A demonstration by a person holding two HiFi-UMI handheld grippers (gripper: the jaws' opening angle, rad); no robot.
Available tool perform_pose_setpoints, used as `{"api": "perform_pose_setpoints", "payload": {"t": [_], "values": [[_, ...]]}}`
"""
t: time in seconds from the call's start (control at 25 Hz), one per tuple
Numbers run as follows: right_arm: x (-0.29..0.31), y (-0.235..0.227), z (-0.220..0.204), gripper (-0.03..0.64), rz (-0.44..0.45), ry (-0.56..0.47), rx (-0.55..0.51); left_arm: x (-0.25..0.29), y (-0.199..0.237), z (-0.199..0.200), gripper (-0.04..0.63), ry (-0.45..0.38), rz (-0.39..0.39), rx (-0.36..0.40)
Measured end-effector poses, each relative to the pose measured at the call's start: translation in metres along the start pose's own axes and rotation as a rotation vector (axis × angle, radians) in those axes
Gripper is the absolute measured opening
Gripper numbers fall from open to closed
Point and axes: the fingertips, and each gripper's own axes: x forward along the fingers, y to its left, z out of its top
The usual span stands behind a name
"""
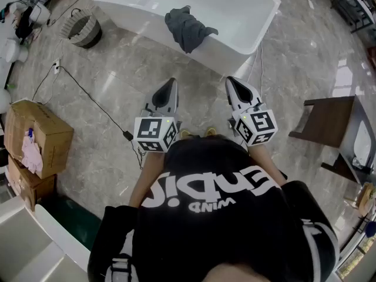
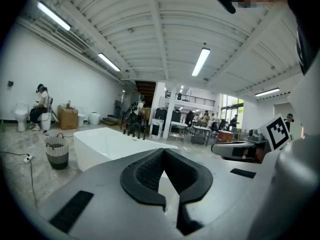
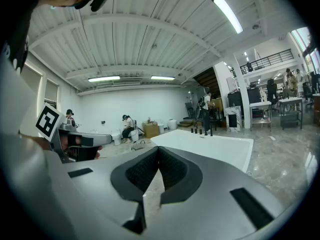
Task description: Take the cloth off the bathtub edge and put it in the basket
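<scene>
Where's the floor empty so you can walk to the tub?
Bare grey marble floor lies between the white bathtub and the person, stretching right to the brown wooden stool. The left is crowded: black cable, striped woven basket, cardboard boxes.

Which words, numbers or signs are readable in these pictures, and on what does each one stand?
"WIND": small white print on the person's black shirt; this reading is probable, not certain.
Large white letters next to it on the shirt: creased and oddly turned, not surely readable.
Marker cube on each gripper: square black-and-white patterns, no words.
Cardboard boxes: no readable print.
</scene>
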Motion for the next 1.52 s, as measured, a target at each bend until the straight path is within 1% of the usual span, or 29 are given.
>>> {"api": "perform_pose_setpoints", "payload": {"t": [0.16,0.32,0.48,0.6,0.72,0.92,1.04,1.24,1.52], "values": [[0.005,0.004,-0.002,0.014,-0.002,0.001,0.005,-0.002,0.006,0.002,0.012,-0.003,-0.002,0.003],[0.011,0.013,0.0,0.014,0.016,-0.013,0.023,-0.005,0.015,0.006,0.012,-0.005,-0.005,0.004],[0.012,0.027,-0.003,0.014,0.029,-0.024,0.005,-0.013,0.026,0.001,0.012,-0.002,-0.014,0.009],[0.015,0.03,-0.011,0.014,0.006,-0.024,0.004,-0.014,0.037,-0.005,0.012,0.005,-0.026,0.008],[0.02,0.029,-0.019,0.014,-0.027,-0.002,0.015,-0.013,0.045,-0.005,0.012,0.007,-0.038,0.007],[0.032,0.03,-0.014,0.014,-0.048,-0.018,0.024,-0.007,0.057,-0.001,0.012,0.003,-0.055,0.021],[0.046,0.029,-0.012,0.014,-0.042,-0.023,0.025,0.0,0.069,0.0,0.012,-0.004,-0.055,0.019],[0.082,0.018,-0.011,0.014,-0.024,-0.018,0.022,0.025,0.093,0.002,0.012,-0.003,-0.041,0.01],[0.154,-0.02,0.007,0.014,0.009,-0.037,0.03,0.093,0.127,0.021,0.012,-0.004,-0.036,0.018]]}}
